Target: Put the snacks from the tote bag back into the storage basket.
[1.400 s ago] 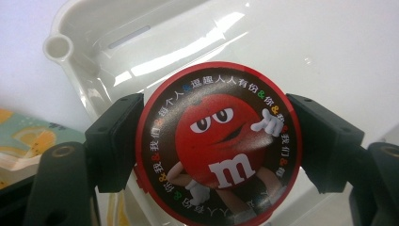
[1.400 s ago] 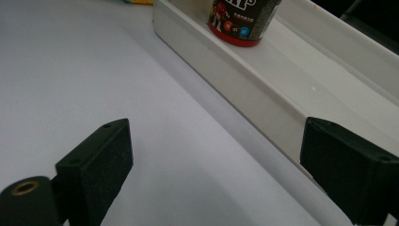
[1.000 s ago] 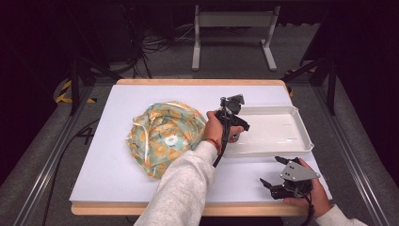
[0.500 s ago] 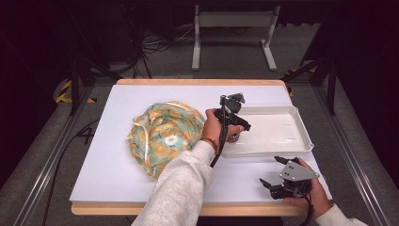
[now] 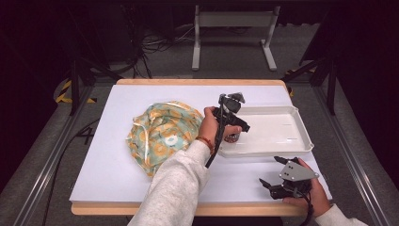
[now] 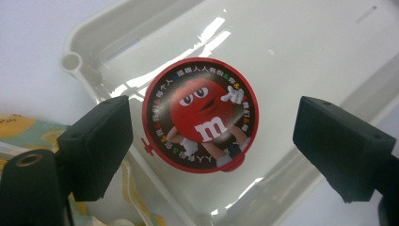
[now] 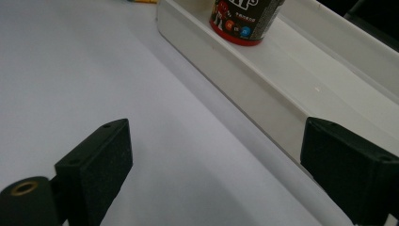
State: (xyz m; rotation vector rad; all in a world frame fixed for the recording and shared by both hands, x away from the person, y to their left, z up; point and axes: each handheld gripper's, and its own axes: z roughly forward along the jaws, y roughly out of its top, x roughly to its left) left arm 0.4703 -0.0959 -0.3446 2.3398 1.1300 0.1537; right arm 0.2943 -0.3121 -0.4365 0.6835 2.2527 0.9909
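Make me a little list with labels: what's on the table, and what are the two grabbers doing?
tub: candy tub with a red lid, upright in the tray's corner
tray: white tray, right side of the table
bag: patterned bag, left of the tray
left gripper: above the tub, jaws just opened, apart from it
right gripper: open, low over the table, in front of the tray

My high view looks down the counter (image 5: 117, 174); both tongs' cameras sit close, sharing the white tray (image 5: 282, 136) (image 6: 329, 56) (image 7: 263, 89).
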